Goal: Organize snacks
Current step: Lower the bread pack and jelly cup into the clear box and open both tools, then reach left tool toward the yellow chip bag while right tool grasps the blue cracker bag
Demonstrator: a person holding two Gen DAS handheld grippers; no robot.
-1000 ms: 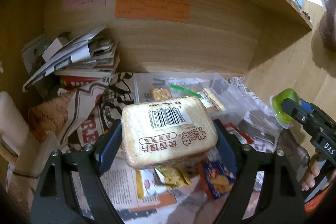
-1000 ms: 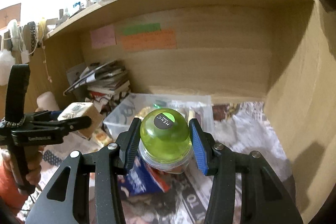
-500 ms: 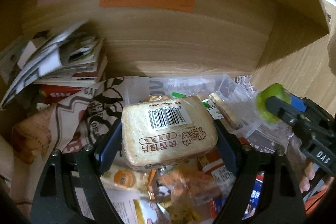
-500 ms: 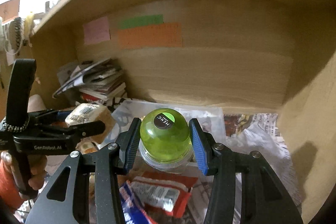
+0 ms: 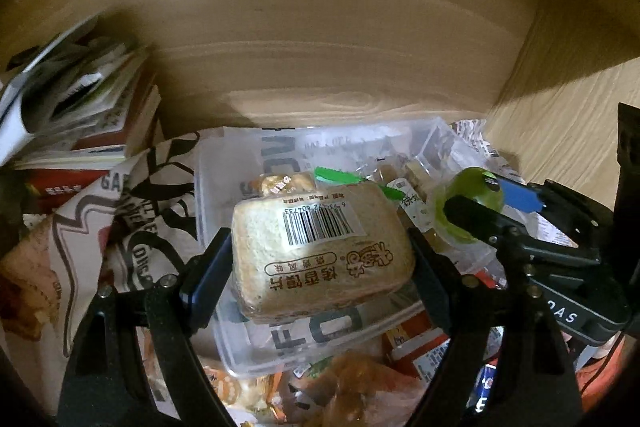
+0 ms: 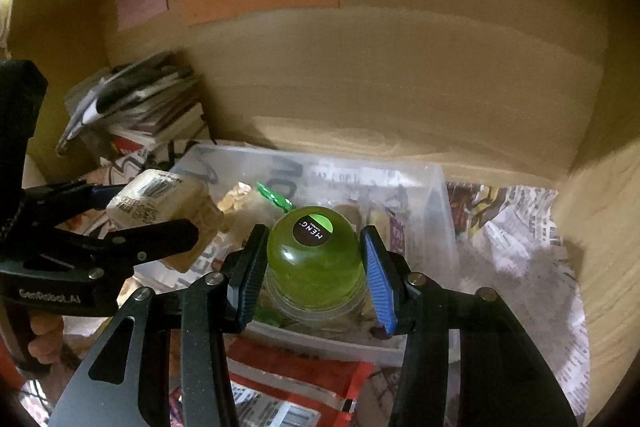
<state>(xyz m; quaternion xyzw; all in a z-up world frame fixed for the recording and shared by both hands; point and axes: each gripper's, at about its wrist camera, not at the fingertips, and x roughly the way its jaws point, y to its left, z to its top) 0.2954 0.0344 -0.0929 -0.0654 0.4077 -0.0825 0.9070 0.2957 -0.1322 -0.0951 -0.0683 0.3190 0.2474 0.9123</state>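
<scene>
The left gripper is clamped across the short sides of a wrapped bread pack, its pads wide apart because the pack fills the gap, and holds it in the air over the near part of a clear bin. The pack looks light and soft; its film wrapper is likely slippery and its slices would crush, so a broad hold on the flat sides, as here, suits it better than a pinch at a corner. The right gripper is closed on a green jelly cup, blue pads pressing the domed sides above its clear ribbed base, and holds it above the bin's front edge. The cup seems stiff, smooth and rounded, so it could squirt out of a hold set too high on the dome; low on the straighter wall is safer. The bin already holds some small snacks, and more packets lie loose on the newspaper in front. A stack of magazines sits to the left.
</scene>
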